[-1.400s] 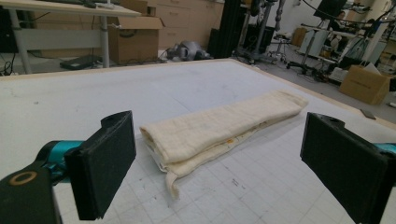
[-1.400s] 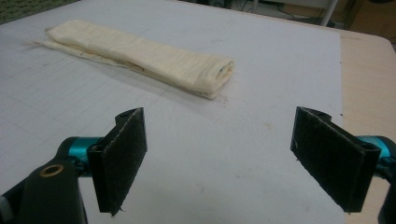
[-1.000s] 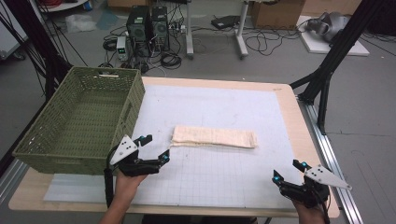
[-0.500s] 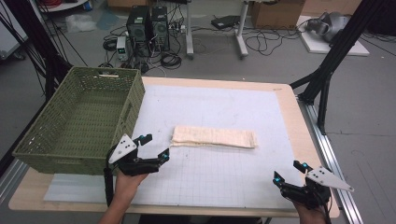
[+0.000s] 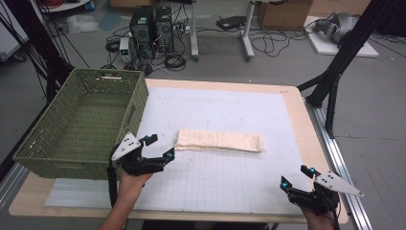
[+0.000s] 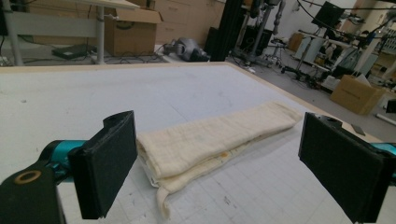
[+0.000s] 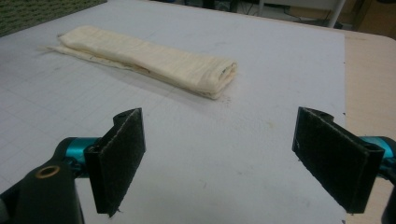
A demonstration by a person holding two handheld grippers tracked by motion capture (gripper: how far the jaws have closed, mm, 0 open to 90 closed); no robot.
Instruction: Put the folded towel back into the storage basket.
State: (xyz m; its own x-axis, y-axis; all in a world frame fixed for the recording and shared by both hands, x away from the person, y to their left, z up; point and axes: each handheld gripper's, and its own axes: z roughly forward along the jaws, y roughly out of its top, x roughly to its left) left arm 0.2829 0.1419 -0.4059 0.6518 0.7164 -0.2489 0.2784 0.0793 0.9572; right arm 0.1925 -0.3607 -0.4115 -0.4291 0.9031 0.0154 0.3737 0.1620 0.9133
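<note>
I see a folded cream cloth [image 5: 219,141] lying flat near the middle of the white gridded mat [image 5: 230,182], its long side running across the table [image 5: 321,143]. My left gripper [image 5: 162,146] sits just beside the cloth's left end, jaws spread wide with nothing between them; in the left gripper view the cloth [image 6: 210,140] lies straight ahead, its near end close between the pads. My right gripper [image 5: 297,176] hovers at the mat's near right corner, close to the table edge, jaws likewise wide apart and empty, well apart from the cloth [image 7: 149,58]. A green woven basket [image 5: 62,143] stands at the table's left edge, beside the left gripper. Bare mat lies open between cloth and right gripper.
</note>
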